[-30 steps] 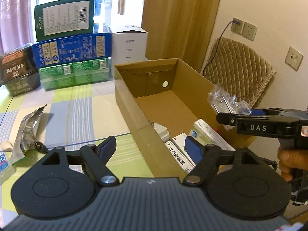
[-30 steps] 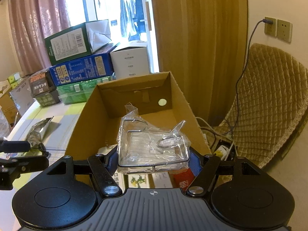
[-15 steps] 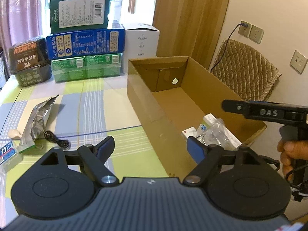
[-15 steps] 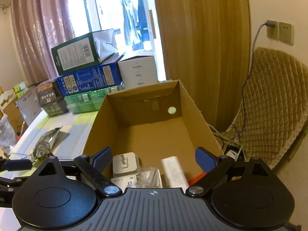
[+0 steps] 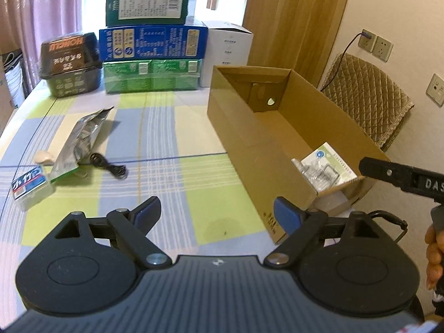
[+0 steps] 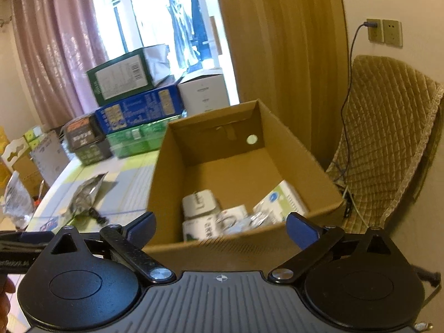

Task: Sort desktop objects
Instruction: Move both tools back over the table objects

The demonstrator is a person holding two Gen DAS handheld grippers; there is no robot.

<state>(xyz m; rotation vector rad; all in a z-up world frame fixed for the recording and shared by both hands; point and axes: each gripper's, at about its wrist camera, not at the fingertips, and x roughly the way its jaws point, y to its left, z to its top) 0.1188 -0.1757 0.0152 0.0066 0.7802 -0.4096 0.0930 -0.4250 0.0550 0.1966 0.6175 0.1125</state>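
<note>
The black container [image 5: 70, 63] shows "HONGU" upside down. The right gripper's arm [image 5: 402, 176] carries the letters "DAS".

My left claw [image 5: 216, 215] hangs wide apart above the checked counter [image 5: 166, 127], gripping nothing. The cardboard box [image 5: 249, 138] stands right; a silver pouch [image 5: 80, 138] and black cable [image 5: 109, 165] lie left.

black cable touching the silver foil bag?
Touching. Left wrist view: the black cable runs out from under the silver foil bag, no gap at its edge.
</note>
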